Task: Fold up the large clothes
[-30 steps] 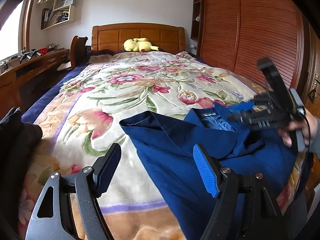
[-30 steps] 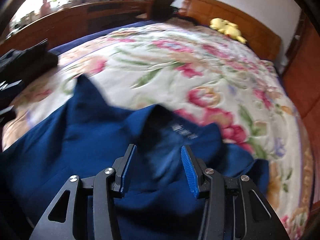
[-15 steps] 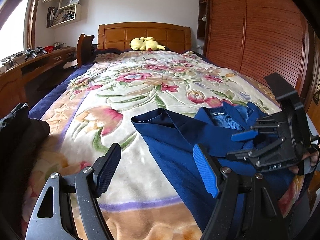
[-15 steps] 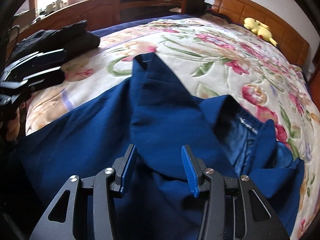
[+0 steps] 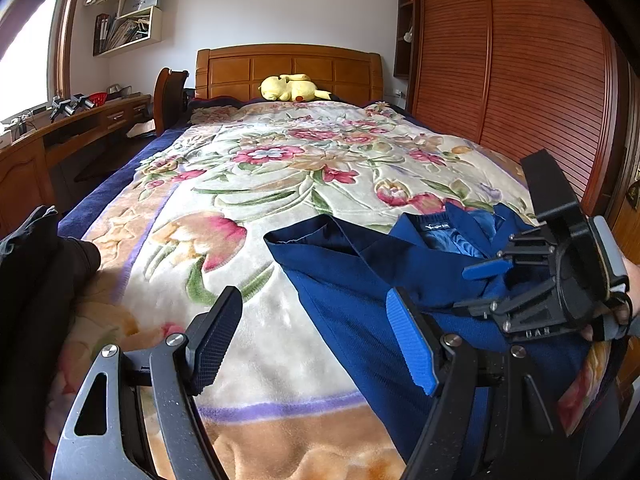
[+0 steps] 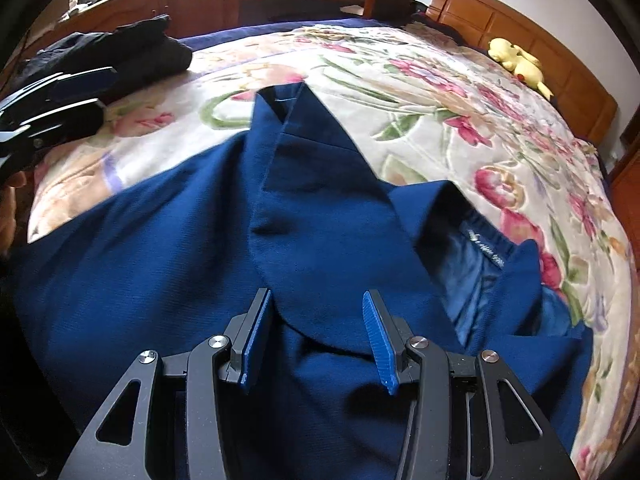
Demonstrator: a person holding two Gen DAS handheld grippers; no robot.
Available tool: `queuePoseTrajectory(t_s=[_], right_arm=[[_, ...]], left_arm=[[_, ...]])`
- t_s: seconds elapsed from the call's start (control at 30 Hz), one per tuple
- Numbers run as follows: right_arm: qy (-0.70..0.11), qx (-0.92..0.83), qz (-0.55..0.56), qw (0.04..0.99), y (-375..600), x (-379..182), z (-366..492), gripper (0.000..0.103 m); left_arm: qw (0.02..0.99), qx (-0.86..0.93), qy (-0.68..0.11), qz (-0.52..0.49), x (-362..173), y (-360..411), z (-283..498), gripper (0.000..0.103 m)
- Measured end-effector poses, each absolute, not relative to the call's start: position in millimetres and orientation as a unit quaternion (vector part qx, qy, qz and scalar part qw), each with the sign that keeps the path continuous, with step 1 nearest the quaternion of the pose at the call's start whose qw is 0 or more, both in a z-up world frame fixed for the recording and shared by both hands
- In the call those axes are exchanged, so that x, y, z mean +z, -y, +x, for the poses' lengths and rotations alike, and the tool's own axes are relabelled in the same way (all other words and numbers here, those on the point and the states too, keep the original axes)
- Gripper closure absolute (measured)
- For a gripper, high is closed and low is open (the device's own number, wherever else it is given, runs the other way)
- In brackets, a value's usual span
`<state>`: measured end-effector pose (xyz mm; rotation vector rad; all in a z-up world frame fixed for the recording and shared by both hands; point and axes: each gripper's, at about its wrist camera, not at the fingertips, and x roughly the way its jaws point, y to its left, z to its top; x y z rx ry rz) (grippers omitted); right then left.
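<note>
A large navy blue jacket (image 5: 360, 280) lies on the floral blanket at the near right of the bed, one sleeve laid across its body and the collar with a label toward the headboard. In the right wrist view the jacket (image 6: 180, 264) fills the foreground. My left gripper (image 5: 316, 336) is open and empty above the blanket, just left of the jacket's edge. My right gripper (image 6: 318, 336) is open, low over the folded sleeve, holding nothing. The right gripper also shows in the left wrist view (image 5: 496, 288), over the jacket near the collar.
A dark pile of clothes (image 5: 36, 280) lies at the bed's near left corner, also seen in the right wrist view (image 6: 120, 52). A yellow plush toy (image 5: 292, 88) rests by the headboard. A wooden desk (image 5: 60, 136) runs along the left and a wardrobe (image 5: 520, 80) along the right.
The right gripper has swung back from near the collar to low over the jacket's middle. The left wrist view has shifted slightly; the jacket lies the same.
</note>
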<state>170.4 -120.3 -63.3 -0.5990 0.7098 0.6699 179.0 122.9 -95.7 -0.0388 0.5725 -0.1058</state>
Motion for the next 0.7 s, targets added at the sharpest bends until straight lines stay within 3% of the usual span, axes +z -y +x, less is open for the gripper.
queuePoseTrajectory(t_s=[0.03,0.1,0.47,0.53,0.6,0.7], right_arm=[[-0.331,0.318,-0.286,0.841,120.8,-61.9,171.7,0.086],[-0.325,0.313,-0.293,0.843,122.8,-57.4,179.4,0.091],[-0.275,0.184,-0.3,0.895,133.9,-21.7,256.5,0.093],[-0.272,0.143,-0.284,0.908,138.3,-13.7,270.3,0.088],[-0.275,0.128,-0.248,0.92,146.6,-5.4,278.1,0.077],[-0.283,0.148,-0.215,0.923,152.3,-3.8,274.4,0.075]], left_arm=[[0.958,-0.052,-0.282,-0.019,-95.7,-123.0,179.0,0.028],[0.958,-0.052,-0.282,-0.019,-96.0,-122.4,179.5,0.028],[0.957,-0.054,-0.284,-0.017,-98.6,-122.8,181.1,0.028],[0.957,-0.055,-0.284,-0.019,-98.6,-121.7,182.7,0.028],[0.957,-0.057,-0.282,-0.018,-98.1,-120.0,183.4,0.028],[0.957,-0.061,-0.282,-0.015,-97.4,-115.9,184.0,0.028]])
